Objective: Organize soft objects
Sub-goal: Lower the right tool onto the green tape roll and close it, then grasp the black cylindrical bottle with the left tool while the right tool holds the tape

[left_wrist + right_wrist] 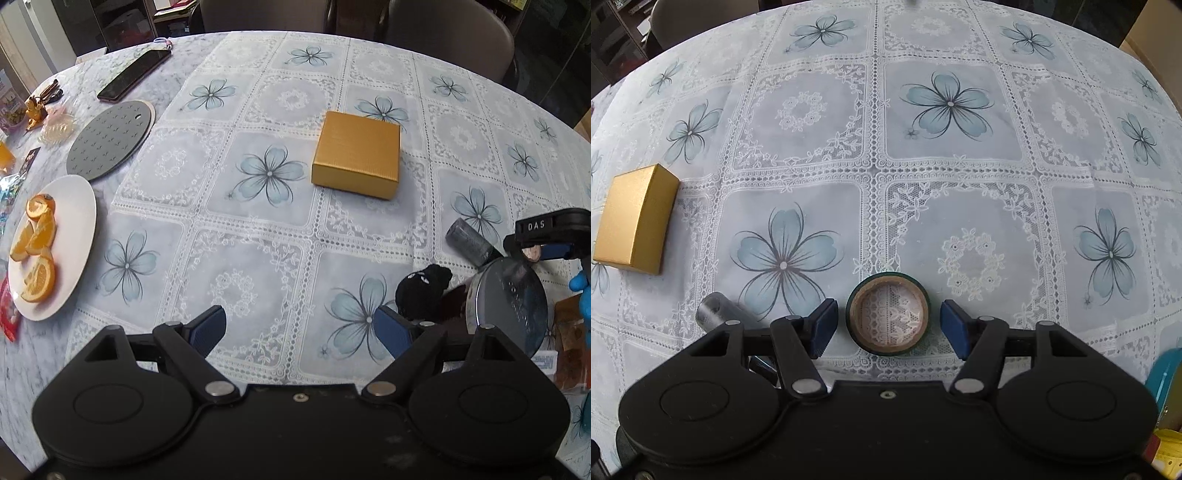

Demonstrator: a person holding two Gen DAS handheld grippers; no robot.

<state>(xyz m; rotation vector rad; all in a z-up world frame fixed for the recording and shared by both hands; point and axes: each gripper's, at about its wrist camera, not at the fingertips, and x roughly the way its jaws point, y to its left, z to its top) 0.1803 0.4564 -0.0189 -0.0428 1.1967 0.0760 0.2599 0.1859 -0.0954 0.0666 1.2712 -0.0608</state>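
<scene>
Right tongs [886, 325] straddle the tape roll [887, 314], pads clear of it — nothing gripped.
Closing off-centre could skid the roll across the desk [960, 166]. Left tongs [301, 330] gape empty; one black soft toy [421, 293] beside them, near the gold box [356, 155]. One roll, one box, one grey cylinder [713, 314].

We're in a home dining room: a round table [110, 79] under a lace-patterned floral tablecloth [258, 229], upholstered chairs [447, 37] pushed in behind it, a plate [79, 236] of orange slices [37, 240], a phone [135, 74], a trivet [110, 140] and a gold gift box [356, 155] lying about.
</scene>
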